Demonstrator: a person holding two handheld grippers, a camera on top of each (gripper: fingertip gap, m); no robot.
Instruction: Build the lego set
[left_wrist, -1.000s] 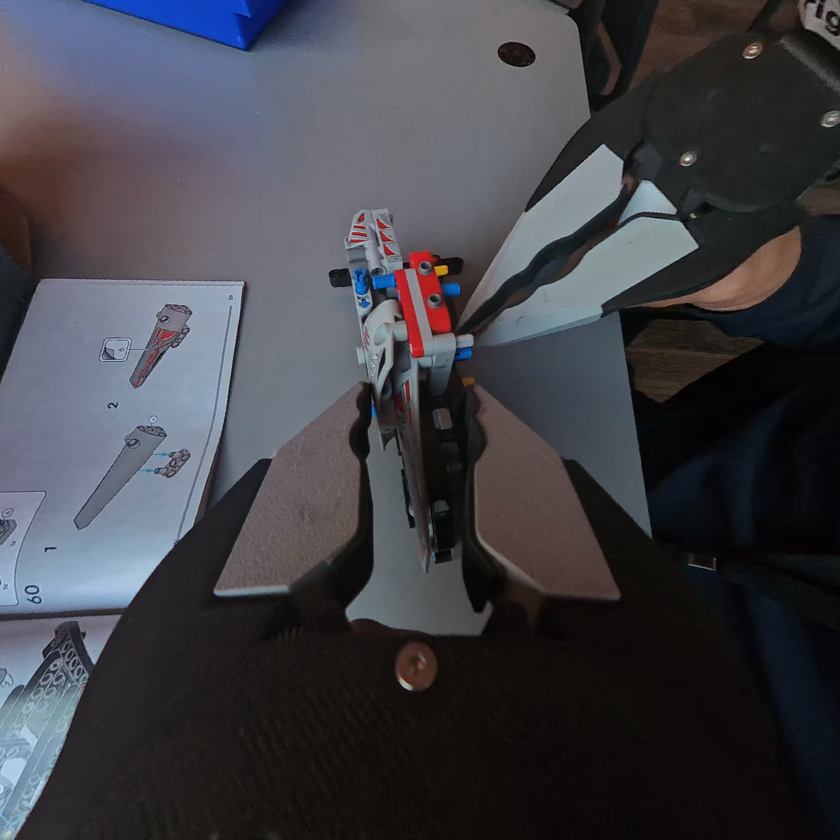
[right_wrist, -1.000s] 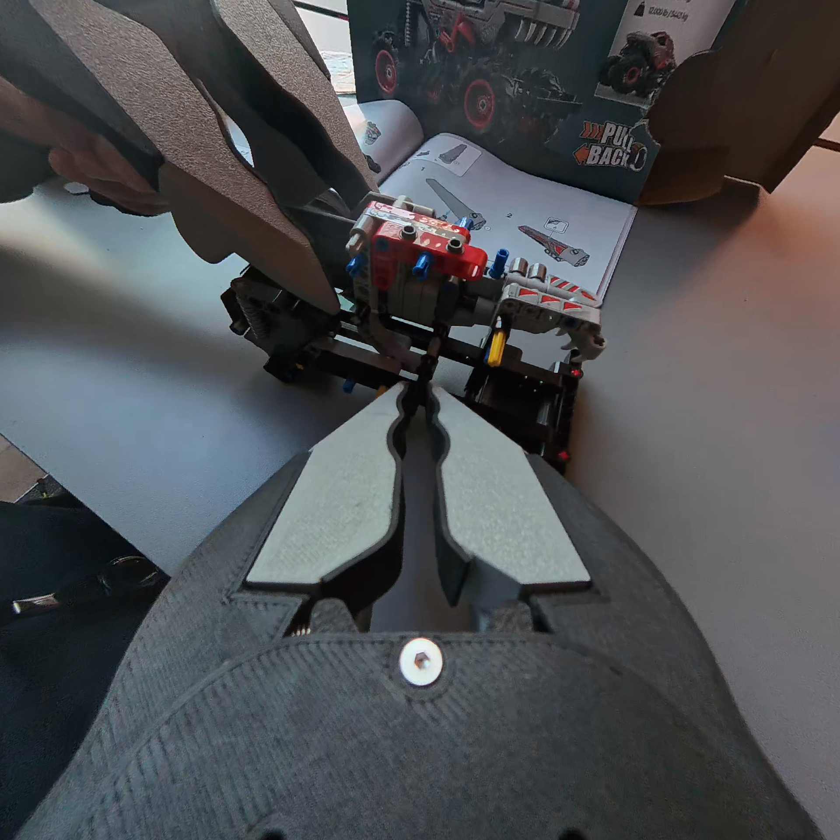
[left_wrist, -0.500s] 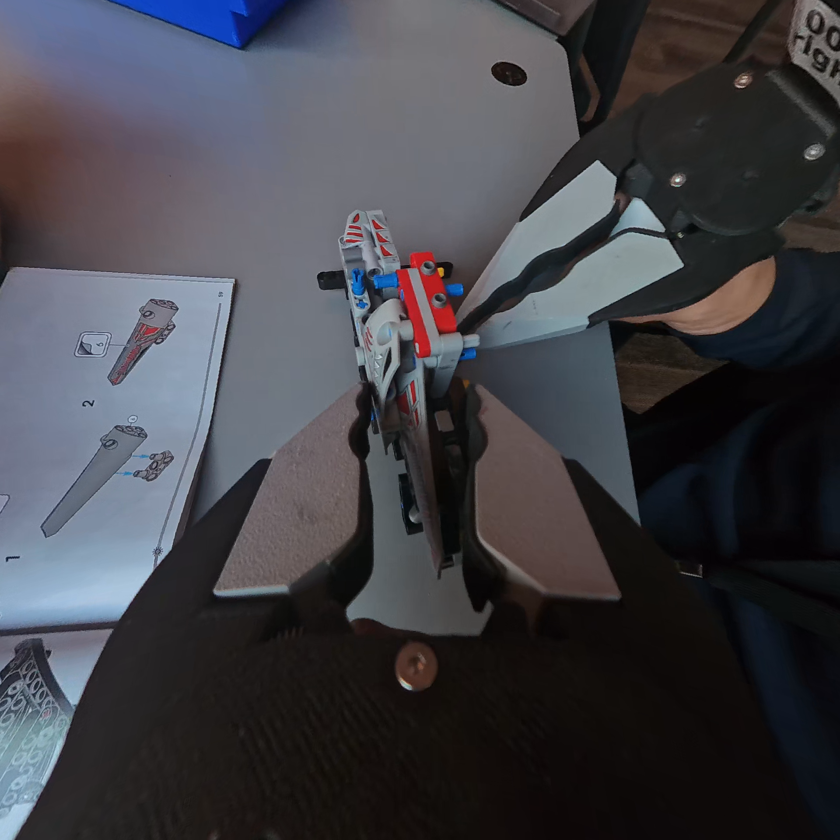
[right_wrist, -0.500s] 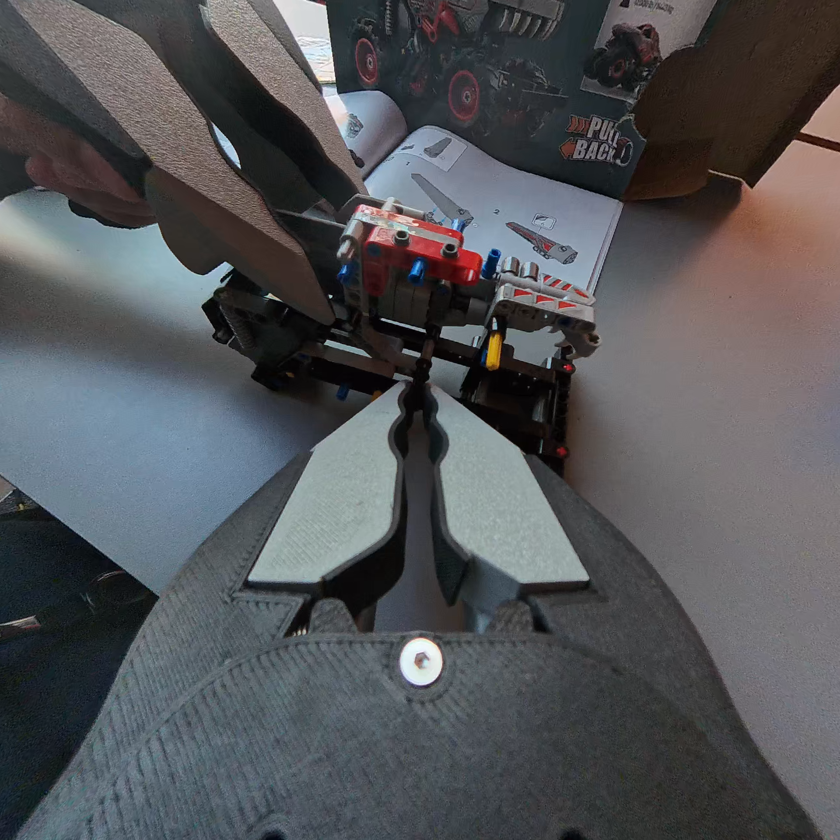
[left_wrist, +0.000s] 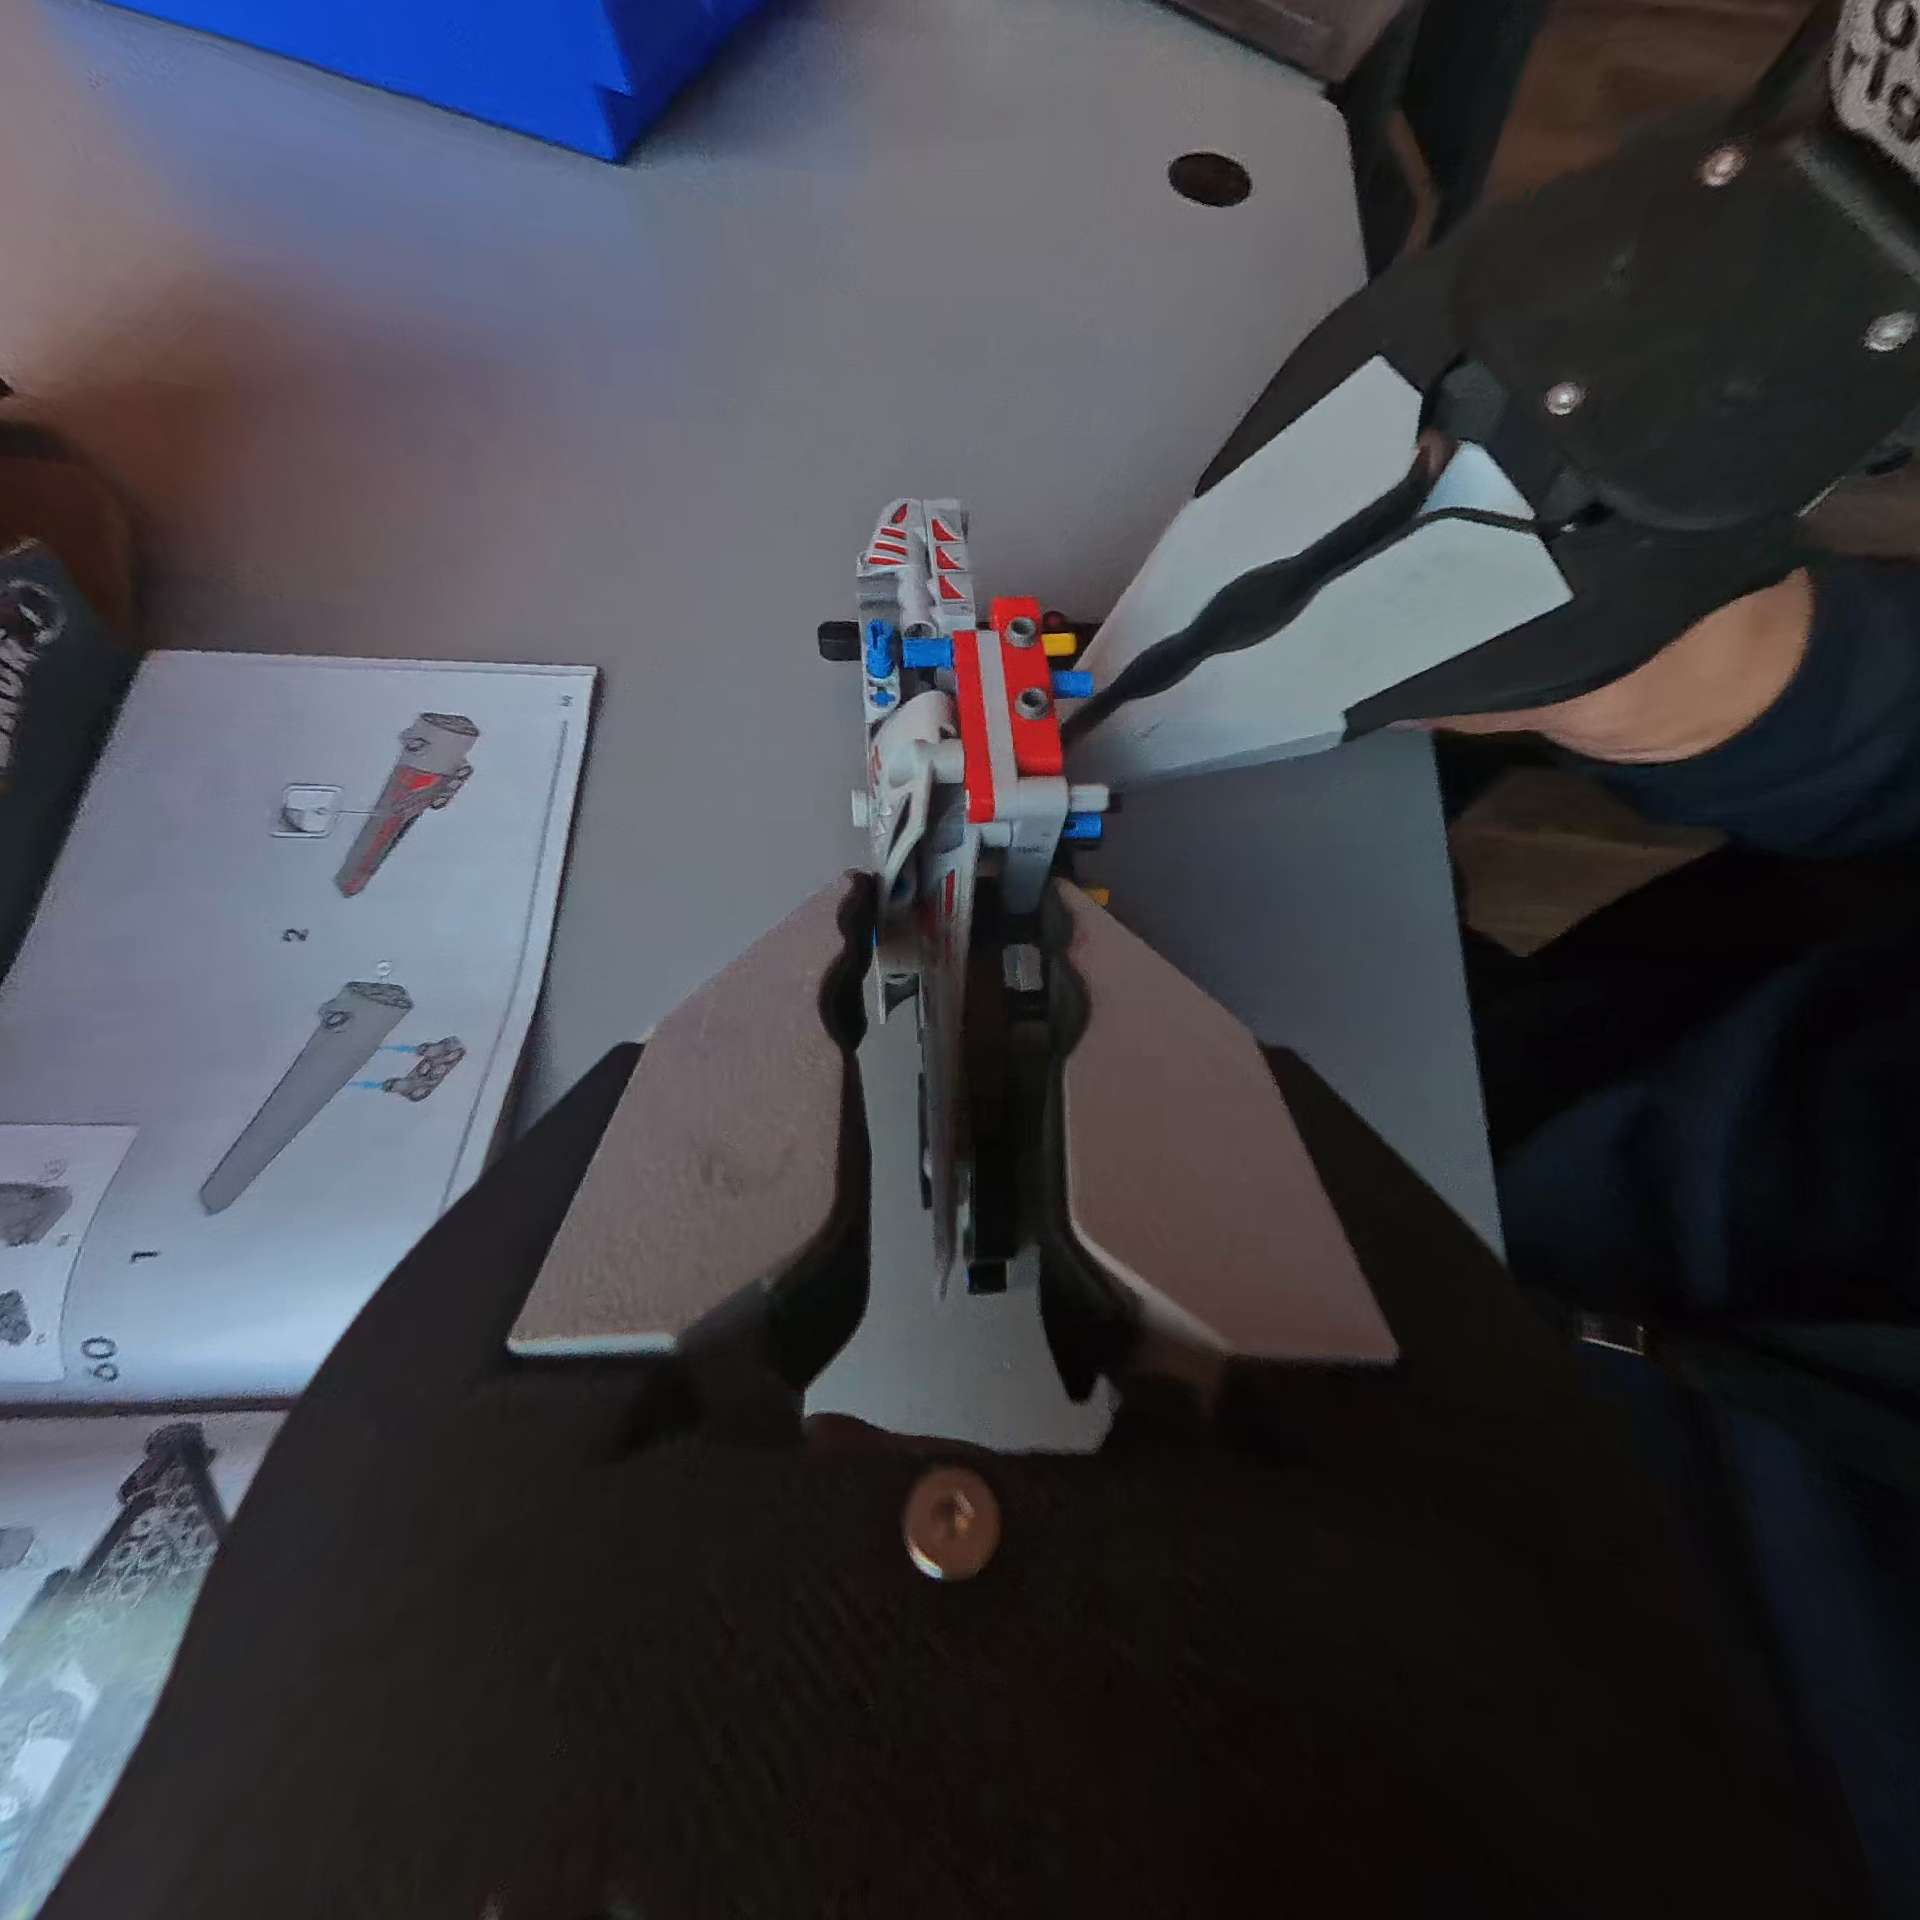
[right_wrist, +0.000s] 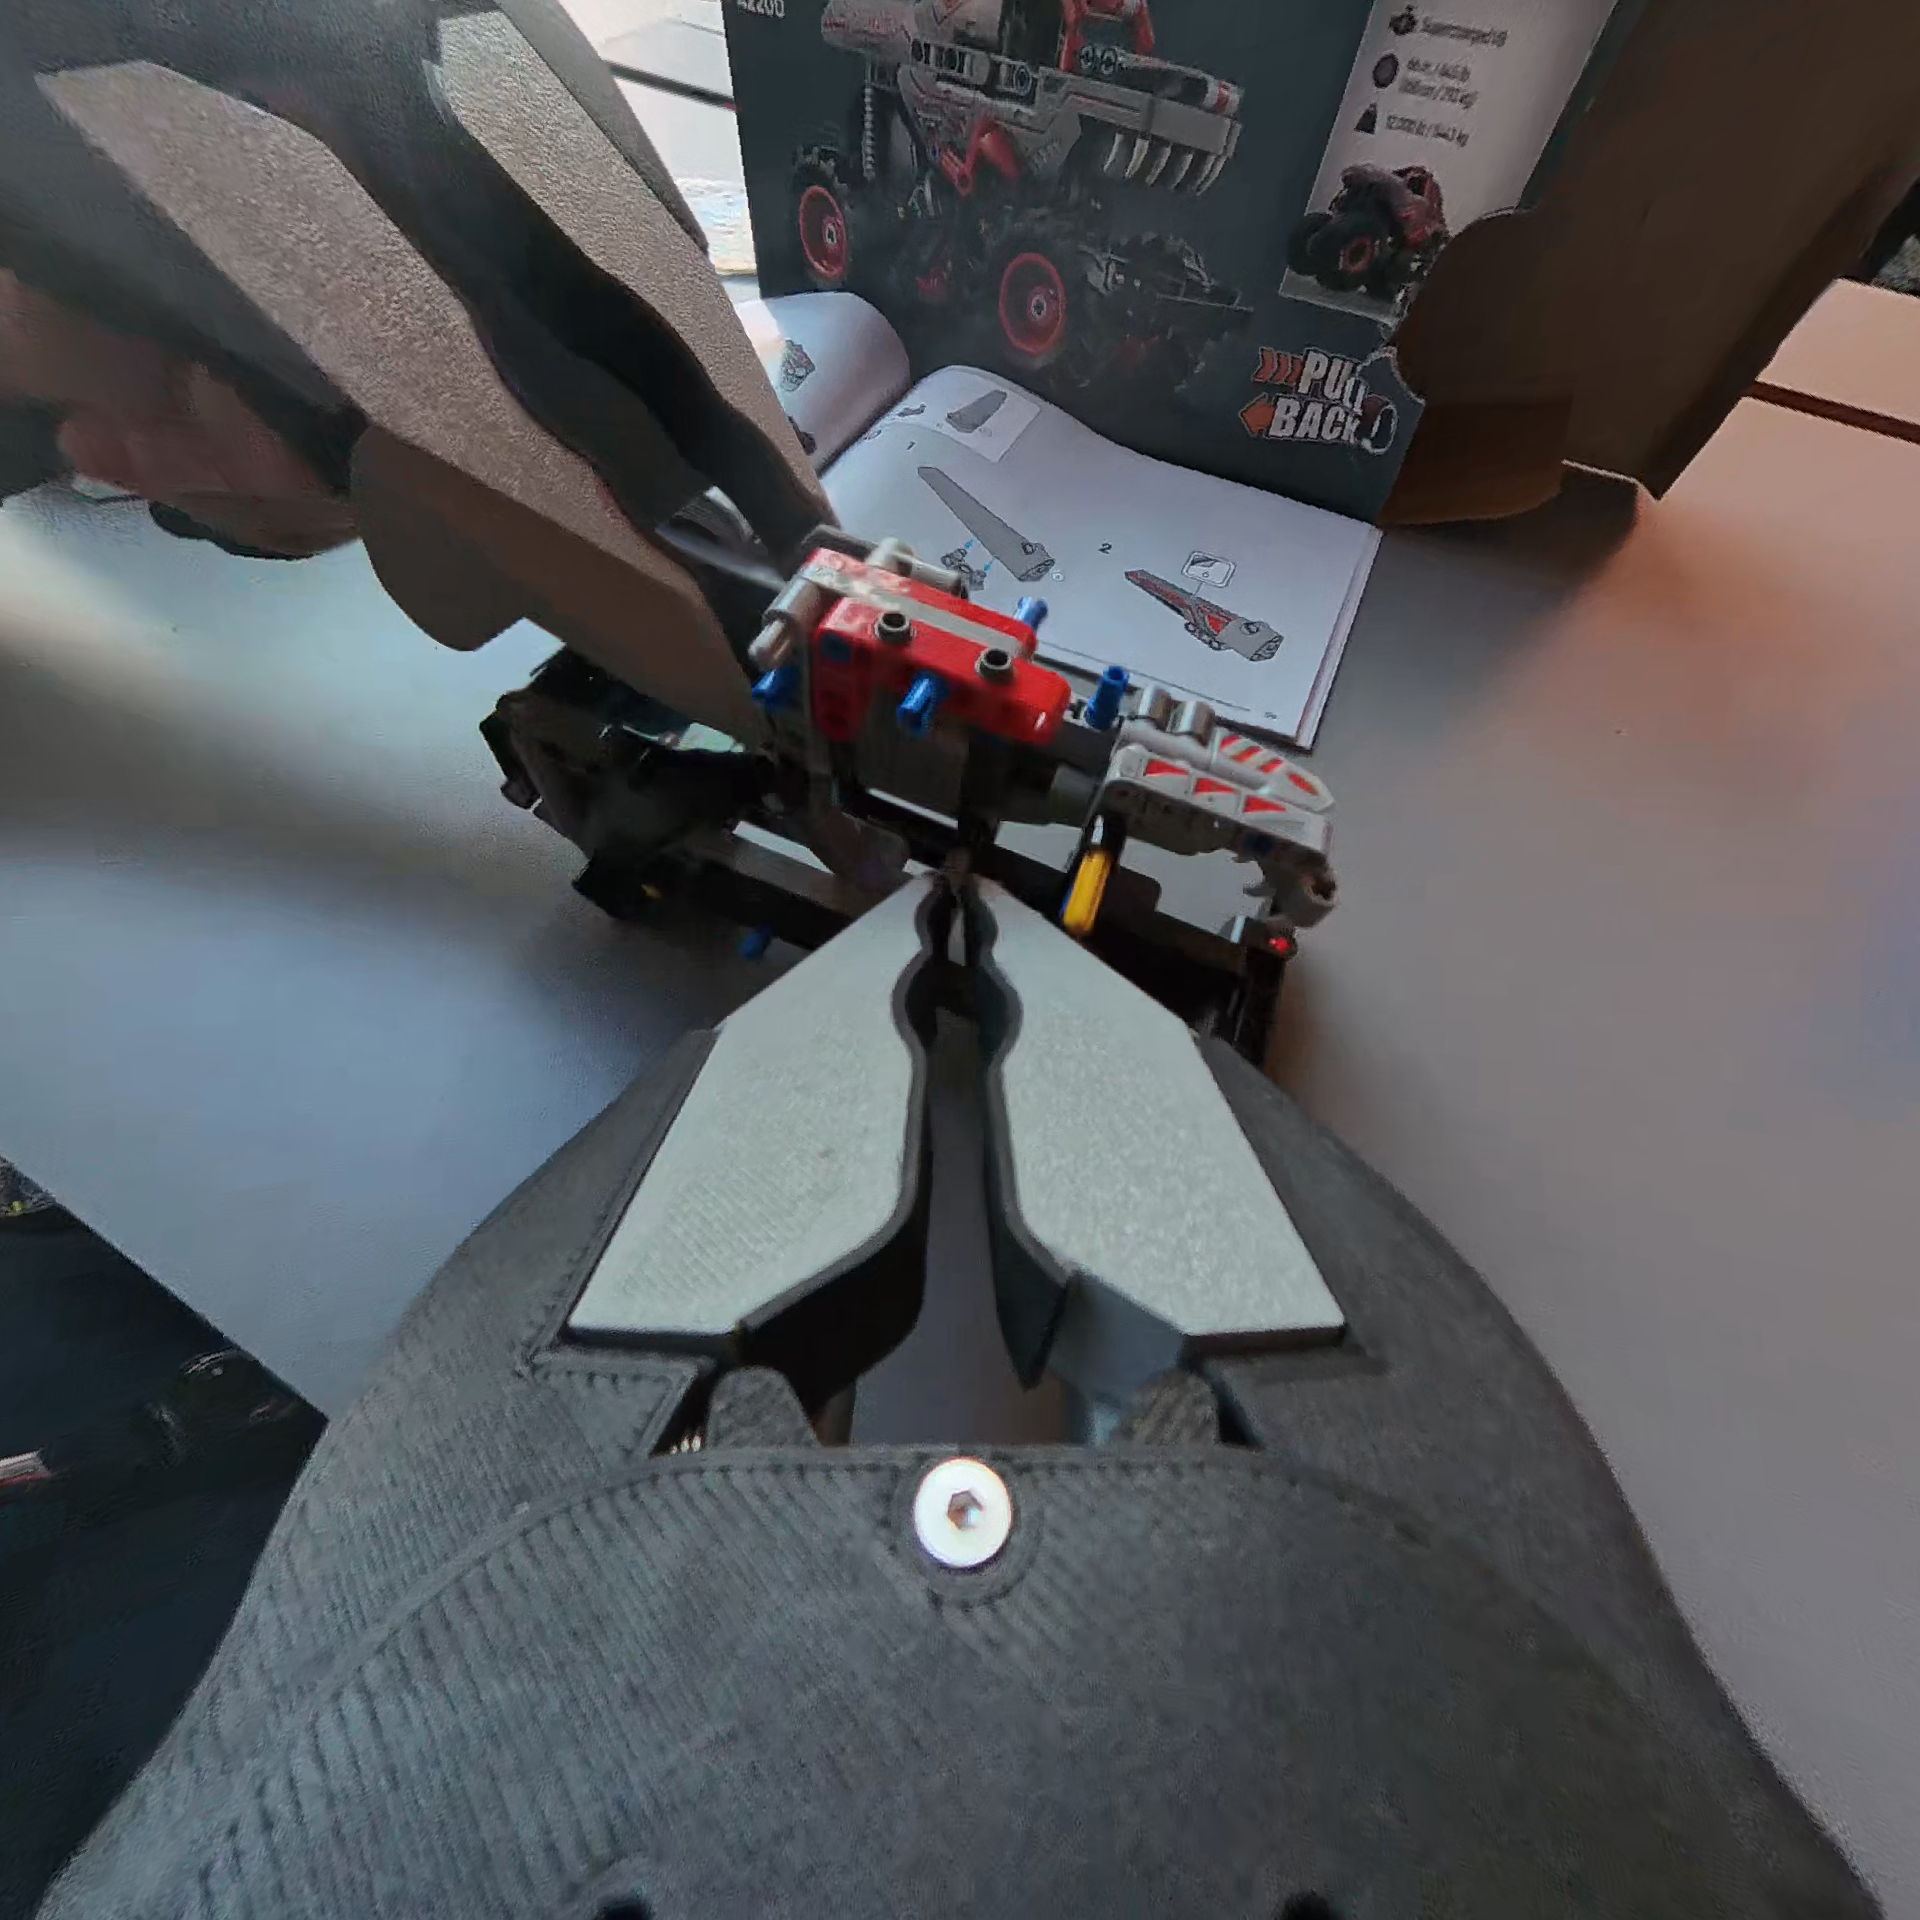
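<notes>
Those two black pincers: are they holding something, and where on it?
The left gripper clamps the red, grey and black lego truck frame across its sides. The right gripper pinches a thin black piece under the red block.

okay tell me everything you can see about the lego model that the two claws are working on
The lego model is a partly built plastic assembly: a red beam on top with blue pins sticking out, grey blocks under it, a grey panel with red markings at one end, a yellow pin, and a black frame below that rests on the grey table. The left claw is closed across its rear part. The right claw meets its side, pinching a thin black piece there. It sits in front of the open instruction booklet.
</notes>
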